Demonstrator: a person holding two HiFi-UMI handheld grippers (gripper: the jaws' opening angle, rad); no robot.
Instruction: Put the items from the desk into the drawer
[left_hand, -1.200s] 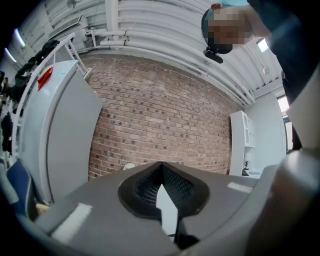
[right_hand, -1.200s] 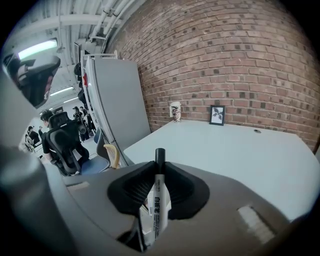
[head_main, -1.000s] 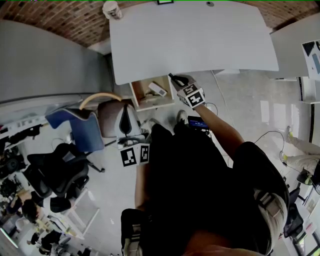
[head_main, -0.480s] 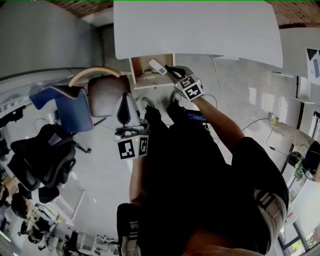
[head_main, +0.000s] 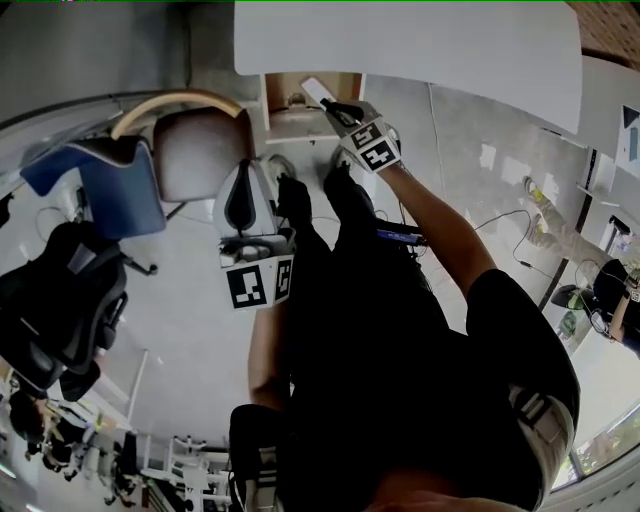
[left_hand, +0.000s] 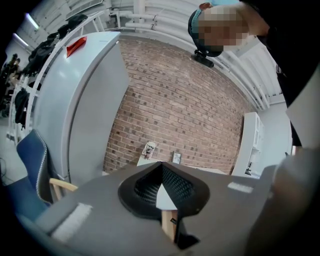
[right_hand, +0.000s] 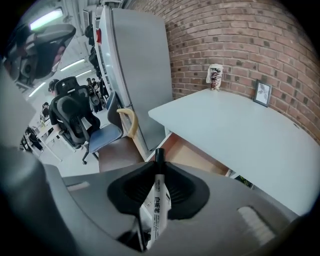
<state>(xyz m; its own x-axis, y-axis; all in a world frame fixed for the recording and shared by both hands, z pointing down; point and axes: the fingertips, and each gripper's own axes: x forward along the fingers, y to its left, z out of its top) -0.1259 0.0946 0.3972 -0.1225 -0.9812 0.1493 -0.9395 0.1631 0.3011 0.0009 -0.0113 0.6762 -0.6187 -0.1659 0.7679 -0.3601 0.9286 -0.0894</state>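
Since the earlier frames both tongs have sunk, and in the head view the white rectangular worktop (head_main: 400, 50) has slid up to the top edge, so the right tongs (head_main: 335, 108) now sit at the mouth of the open light-wood drawer (head_main: 290, 100) rather than to its right. The right tongs (right_hand: 159, 167) are clamped on a white-barrelled marker pen with a black cap (right_hand: 156, 200). The pen stands lengthwise between the pads, its capped end poking just past the tips and its printed barrel running back toward the camera. The drawer (right_hand: 195, 155) lies just beyond and below those tips, under the worktop (right_hand: 240, 135), and the pen is not yet inside it. The left tongs (head_main: 243, 195) hang well back from the drawer, beside the person's leg. Their tips are pressed together with nothing between them (left_hand: 161, 167). Far beyond both pairs of tongs, a white paper cup (right_hand: 215, 76) and a small dark picture frame (right_hand: 261, 93) stand on the worktop against the red brick wall (right_hand: 260, 40).
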